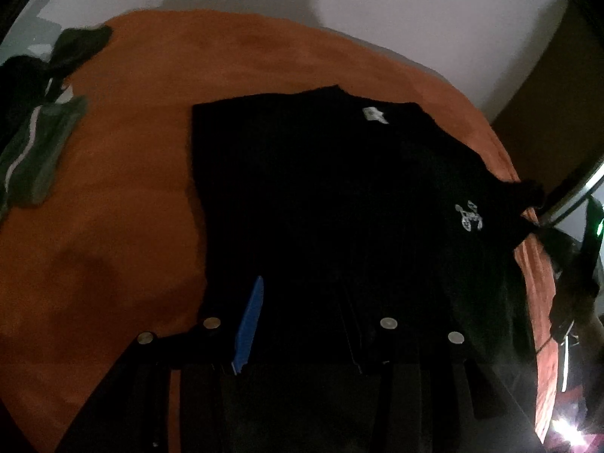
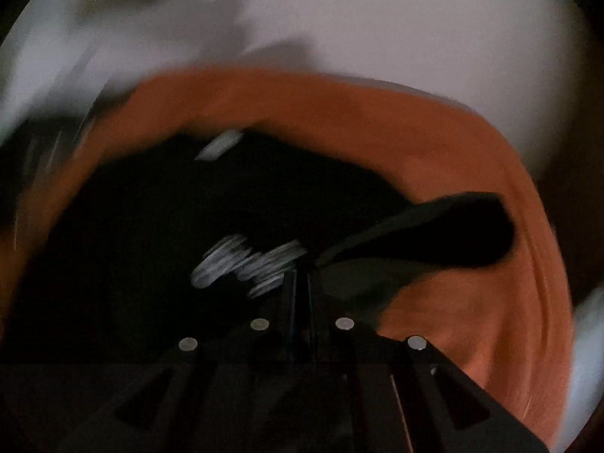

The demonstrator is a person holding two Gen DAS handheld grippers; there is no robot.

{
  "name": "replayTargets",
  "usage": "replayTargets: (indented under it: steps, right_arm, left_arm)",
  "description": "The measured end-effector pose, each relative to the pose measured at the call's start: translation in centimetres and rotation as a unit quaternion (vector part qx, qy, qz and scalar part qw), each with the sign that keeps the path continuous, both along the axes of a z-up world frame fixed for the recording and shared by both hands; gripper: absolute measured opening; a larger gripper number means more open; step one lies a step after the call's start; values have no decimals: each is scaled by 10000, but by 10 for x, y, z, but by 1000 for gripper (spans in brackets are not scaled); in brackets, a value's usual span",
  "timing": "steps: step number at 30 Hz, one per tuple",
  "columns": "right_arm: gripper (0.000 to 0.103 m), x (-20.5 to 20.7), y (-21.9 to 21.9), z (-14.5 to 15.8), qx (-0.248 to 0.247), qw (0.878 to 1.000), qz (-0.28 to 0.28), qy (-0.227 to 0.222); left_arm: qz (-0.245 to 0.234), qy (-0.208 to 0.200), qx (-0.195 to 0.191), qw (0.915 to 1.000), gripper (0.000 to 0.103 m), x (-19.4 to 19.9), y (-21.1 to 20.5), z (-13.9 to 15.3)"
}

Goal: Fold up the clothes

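A black T-shirt (image 1: 339,196) lies spread on the orange bed cover (image 1: 124,173), with a white neck label (image 1: 374,115) and a white chest print (image 1: 470,218). My left gripper (image 1: 298,298) hovers over the shirt's near hem, open, one blue fingertip (image 1: 251,313) showing. The right wrist view is motion-blurred. There my right gripper (image 2: 300,277) is shut with black T-shirt (image 2: 170,226) fabric pinched beside the smeared chest print (image 2: 245,264). A sleeve (image 2: 445,230) sticks out to the right over the orange bed cover (image 2: 472,302).
A pile of green and grey clothes (image 1: 37,151) and a dark garment (image 1: 75,45) lie at the bed's left edge. A white wall (image 1: 415,30) stands behind the bed, and dark brown furniture (image 1: 558,105) is at the right.
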State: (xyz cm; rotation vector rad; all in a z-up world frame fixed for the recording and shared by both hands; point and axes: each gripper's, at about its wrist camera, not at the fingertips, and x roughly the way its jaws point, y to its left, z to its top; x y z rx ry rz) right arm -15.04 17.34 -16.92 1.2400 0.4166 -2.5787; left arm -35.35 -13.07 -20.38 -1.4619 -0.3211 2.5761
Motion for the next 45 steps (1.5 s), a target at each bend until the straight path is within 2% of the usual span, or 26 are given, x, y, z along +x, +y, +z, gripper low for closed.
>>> replayTargets:
  steps: [2,4,5,6,7,8,9,10,13,18,20,22,23,24,25,26,27,28,30,31,32,34,37,40,42,45]
  right_arm:
    - [5,5,-33,-18,608,9961,503,-384]
    - [8,11,-38,-23,694,9946,540,-559]
    - [11,13,-34,-19,539,9960,461,-549]
    - [19,14,-27,-11,300,9977,350,-493]
    - [31,14,-18,-1,-12,9990,211,-392]
    - [39,13,-6,9,-314,9992,42,-256]
    - [54,10,9,18,-570,9981,-185,-112]
    - [59,6,26,27,-817,9957,-442,35]
    - [59,-23,57,35,-1138,9883,-1004,115]
    - [58,-104,75,35,-1464,9791,-1396,-210]
    - [51,-142,76,32,-1415,9760,-1589,-459]
    - [39,-177,83,22,-1394,9651,-2064,-813]
    - [38,-195,87,16,-1385,9573,-2331,-1002]
    - [28,-210,91,7,-1448,9485,-2536,-1229]
    - [4,-223,95,-4,-1554,9386,-2703,-1479]
    - [2,-232,96,-10,-1557,9340,-2778,-1618]
    - [2,-237,95,-13,-1500,9331,-2799,-1691]
    - [2,-241,93,-9,-1343,9372,-2818,-1558]
    - [1,-245,90,3,-803,9476,-2901,-1069]
    - [1,-248,93,6,-435,9459,-3083,-908]
    - [1,-249,100,5,-303,9412,-3245,-885]
    - [1,-251,111,-3,-465,9349,-3359,-1047]
    - [4,-255,117,-21,-1181,9310,-3067,-1586]
    - [18,-254,118,-23,-1352,9265,-2992,-1840]
    - [32,-242,121,-9,-1287,9293,-3098,-1546]
    - [38,-203,121,21,-1015,9365,-3256,-818]
  left_arm:
    - [-5,-5,46,10000,43,0,1,0]
    - [-9,-10,93,10000,43,0,2,0]
    - [2,-26,129,9999,43,-1,0,0]
    - [15,-45,167,9998,43,-1,-2,-1]
    - [27,-64,205,9998,43,-1,-4,-1]
    - [45,-70,219,9997,43,-2,-6,-1]
    - [62,-74,229,9997,43,-2,-8,-1]
    - [87,-78,248,9996,43,-2,-10,-2]
    - [158,-98,312,9993,44,-5,-14,-4]
    - [252,-124,420,9987,44,-8,-18,-8]
    - [258,-136,446,9986,44,-10,-18,-9]
    - [243,-173,499,9983,44,-9,-19,-11]
    - [245,-188,514,9982,44,-8,-19,-12]
    - [247,-206,533,9981,44,-7,-20,-13]
    - [242,-231,550,9979,44,-6,-20,-15]
    - [240,-247,554,9979,44,-4,-21,-16]
    - [239,-262,557,9978,44,-3,-22,-17]
    - [251,-289,570,9976,44,-2,-24,-18]
    - [277,-347,598,9972,44,1,-27,-20]
    - [282,-375,593,9971,44,2,-28,-21]
    - [285,-403,584,9971,44,3,-29,-22]
    - [266,-410,551,9973,44,5,-29,-23]
    - [269,-371,464,9979,44,6,-31,-22]
    - [345,-359,488,9976,44,3,-36,-22]
    - [390,-339,541,9972,44,3,-36,-22]
    - [394,-316,590,9970,44,2,-34,-20]
